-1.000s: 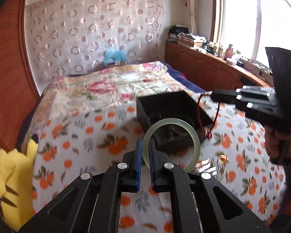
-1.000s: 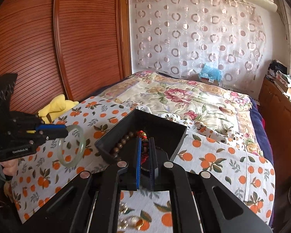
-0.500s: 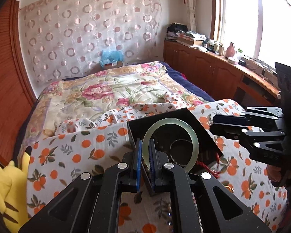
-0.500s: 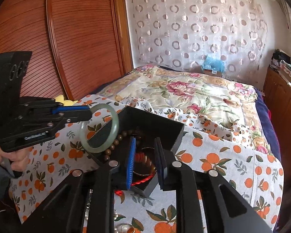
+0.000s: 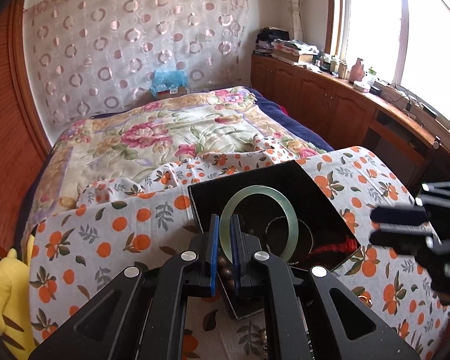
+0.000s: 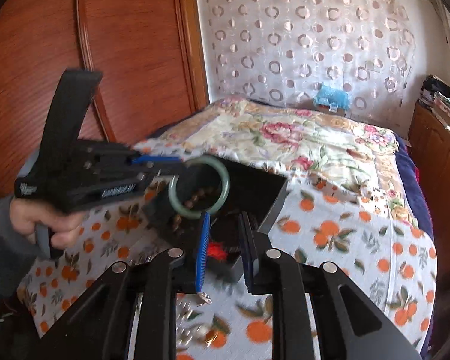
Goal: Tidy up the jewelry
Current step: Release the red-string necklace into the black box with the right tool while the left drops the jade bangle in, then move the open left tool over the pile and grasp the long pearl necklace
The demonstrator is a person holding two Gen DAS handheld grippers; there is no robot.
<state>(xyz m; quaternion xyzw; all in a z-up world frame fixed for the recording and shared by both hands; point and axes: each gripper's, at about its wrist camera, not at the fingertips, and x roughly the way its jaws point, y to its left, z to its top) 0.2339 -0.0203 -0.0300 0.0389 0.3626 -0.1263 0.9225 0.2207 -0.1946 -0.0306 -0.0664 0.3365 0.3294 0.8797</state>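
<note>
My left gripper [image 5: 223, 220] is shut on a pale green jade bangle [image 5: 285, 207] and holds it upright over the open black jewelry box [image 5: 282, 177]. The box holds a brown bead bracelet [image 5: 225, 267], thin bangles and a red cord [image 5: 343, 244]. In the right wrist view the left gripper [image 6: 177, 165] holds the bangle [image 6: 225, 186] above the box [image 6: 255, 186]. My right gripper [image 6: 223, 219] is open and empty at the box's near edge, with the red cord [image 6: 214, 250] between its fingers' line of sight. It also shows blurred in the left wrist view [image 5: 375, 225].
The box sits on an orange-print cloth [image 5: 120, 228] on the bed. Small loose jewelry pieces [image 6: 195, 324] lie on the cloth in front of the box. A yellow plush toy [image 5: 3, 294] is at the left edge. Wooden cabinets [image 5: 330, 105] line the right wall.
My left gripper has carried the bangle over the box. My right gripper has opened, let the red cord drop into the box, and pulled back.
</note>
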